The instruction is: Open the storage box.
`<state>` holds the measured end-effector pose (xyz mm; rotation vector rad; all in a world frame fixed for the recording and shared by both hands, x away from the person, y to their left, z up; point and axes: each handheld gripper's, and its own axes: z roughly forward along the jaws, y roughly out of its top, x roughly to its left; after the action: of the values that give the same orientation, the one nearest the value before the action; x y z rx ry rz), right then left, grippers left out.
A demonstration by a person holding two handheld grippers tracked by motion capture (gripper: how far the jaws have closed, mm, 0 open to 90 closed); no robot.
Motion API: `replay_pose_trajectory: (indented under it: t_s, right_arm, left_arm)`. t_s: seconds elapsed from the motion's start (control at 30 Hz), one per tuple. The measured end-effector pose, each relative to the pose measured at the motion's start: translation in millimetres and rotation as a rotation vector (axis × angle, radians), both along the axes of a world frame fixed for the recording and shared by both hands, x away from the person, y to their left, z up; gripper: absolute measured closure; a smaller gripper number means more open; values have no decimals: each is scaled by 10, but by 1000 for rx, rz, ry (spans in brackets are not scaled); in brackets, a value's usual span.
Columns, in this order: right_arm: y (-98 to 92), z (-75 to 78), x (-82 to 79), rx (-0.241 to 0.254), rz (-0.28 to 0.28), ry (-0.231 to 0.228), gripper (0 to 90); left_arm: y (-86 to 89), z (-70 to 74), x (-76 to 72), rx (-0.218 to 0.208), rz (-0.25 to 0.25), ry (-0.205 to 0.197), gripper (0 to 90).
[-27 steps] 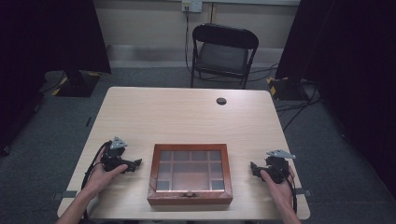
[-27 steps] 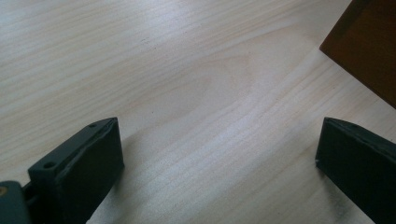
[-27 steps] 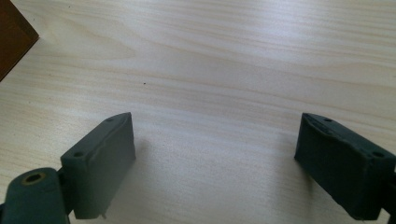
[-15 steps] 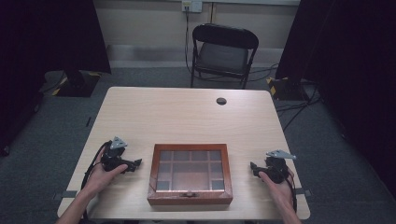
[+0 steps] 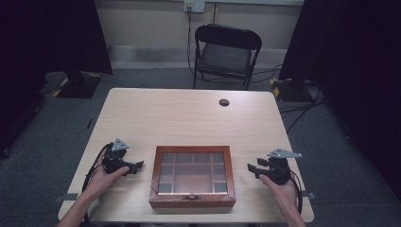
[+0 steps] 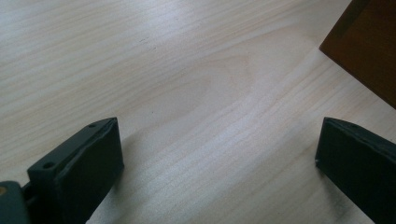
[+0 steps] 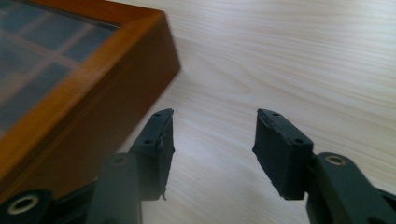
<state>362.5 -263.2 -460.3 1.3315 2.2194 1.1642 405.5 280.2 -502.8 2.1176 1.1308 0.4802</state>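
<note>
High view: wooden box sits at near edge of bench, glass lid down, clasp facing person. Left tool and right tool flank it, each apart from its sides (likely poised for two-handed approach).

Left gripper view: jaws wide apart, nothing between, box corner ahead.

Right gripper view: jaws half apart, empty, just beside box wall.
</note>
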Motion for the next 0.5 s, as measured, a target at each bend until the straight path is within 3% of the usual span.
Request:
replay_pose_trajectory:
  t_s: [0.07,0.1,0.17,0.23,0.5]
  right_arm:
    - [14,26,-9,17,16,1,497]
    - [50,88,-36,41,64,-6,532]
    - [60,111,-46,55,84,-3,552]
    - [104,222,-91,106,150,-3,586]
    - [361,391,-202,134,301,-16,665]
  left_arm:
    - [0,0,0,0,0,0,0]
    - [0,0,0,0,0,0,0]
    - [0,0,1,1,0,-2,0]
    - [-1,-1,0,0,0,-2,0]
    - [-1,-1,0,0,0,-1,0]
